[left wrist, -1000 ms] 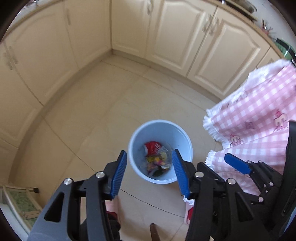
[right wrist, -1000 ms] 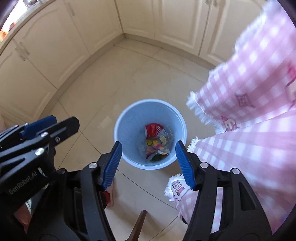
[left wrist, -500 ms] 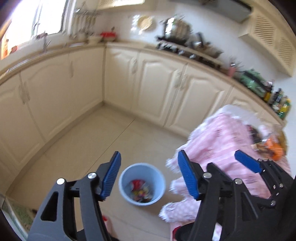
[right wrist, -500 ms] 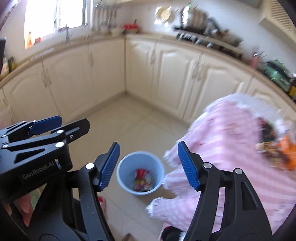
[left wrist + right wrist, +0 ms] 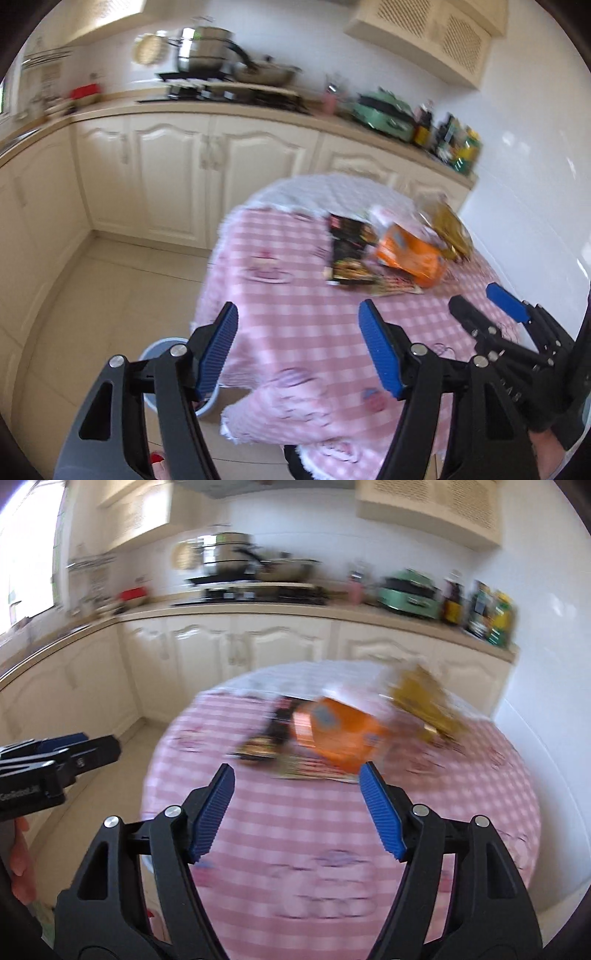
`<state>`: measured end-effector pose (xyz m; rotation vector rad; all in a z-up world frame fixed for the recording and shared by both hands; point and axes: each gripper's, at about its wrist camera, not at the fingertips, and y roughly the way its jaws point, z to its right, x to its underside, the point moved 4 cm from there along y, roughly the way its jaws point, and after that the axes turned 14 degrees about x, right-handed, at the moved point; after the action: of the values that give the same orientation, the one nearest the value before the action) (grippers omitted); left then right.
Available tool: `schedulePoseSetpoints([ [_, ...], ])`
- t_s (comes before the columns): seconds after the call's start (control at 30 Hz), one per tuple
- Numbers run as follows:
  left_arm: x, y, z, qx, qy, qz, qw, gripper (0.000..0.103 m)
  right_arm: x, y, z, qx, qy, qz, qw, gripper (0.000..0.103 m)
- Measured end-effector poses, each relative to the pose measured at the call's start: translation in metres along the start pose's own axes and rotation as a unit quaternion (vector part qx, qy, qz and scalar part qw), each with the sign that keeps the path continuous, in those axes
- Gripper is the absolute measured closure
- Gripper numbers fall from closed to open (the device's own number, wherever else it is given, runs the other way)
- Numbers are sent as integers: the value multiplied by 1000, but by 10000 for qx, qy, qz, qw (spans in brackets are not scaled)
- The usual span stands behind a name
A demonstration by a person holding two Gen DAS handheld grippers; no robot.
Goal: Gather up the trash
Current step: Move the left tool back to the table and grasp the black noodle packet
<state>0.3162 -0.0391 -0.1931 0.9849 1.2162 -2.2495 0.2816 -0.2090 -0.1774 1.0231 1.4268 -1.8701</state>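
Wrappers lie in a pile on the round table with the pink checked cloth (image 5: 306,325): an orange bag (image 5: 410,256), a black packet (image 5: 349,254) and a yellow-gold wrapper (image 5: 452,230). In the right wrist view the same orange bag (image 5: 340,734) and gold wrapper (image 5: 424,701) are blurred. My left gripper (image 5: 299,347) hangs over the table's near left edge, its jaws opening with nothing between them. My right gripper (image 5: 297,808) is over the cloth short of the pile, jaws opening, empty. The light blue bin (image 5: 159,350) shows only part of its rim behind the left finger.
Cream cabinets (image 5: 221,162) and a counter with pots (image 5: 207,51), a green appliance (image 5: 384,112) and bottles (image 5: 458,147) run behind the table. A white wall (image 5: 535,206) stands close on the right. The tiled floor (image 5: 110,302) lies to the left.
Both grippers rose from over the blue bin and swung up toward the table top. The bin slid out of the middle of both views. Both pairs of jaws spread wider.
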Motion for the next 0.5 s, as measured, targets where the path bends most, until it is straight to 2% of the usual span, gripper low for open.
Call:
schedulePoseSetpoints([
  [0.1,-3,32,15,290,15,-283,9992,37,2,13,27,130,215,-118,9996,33],
  [0.23,-12,74,22,323,169,-588,9976,36,1,32,45,201,342,-213,9990,33],
  [0.5,-33,138,18,24,397,-974,9944,36,-5,65,52,111,456,-355,9983,33],
])
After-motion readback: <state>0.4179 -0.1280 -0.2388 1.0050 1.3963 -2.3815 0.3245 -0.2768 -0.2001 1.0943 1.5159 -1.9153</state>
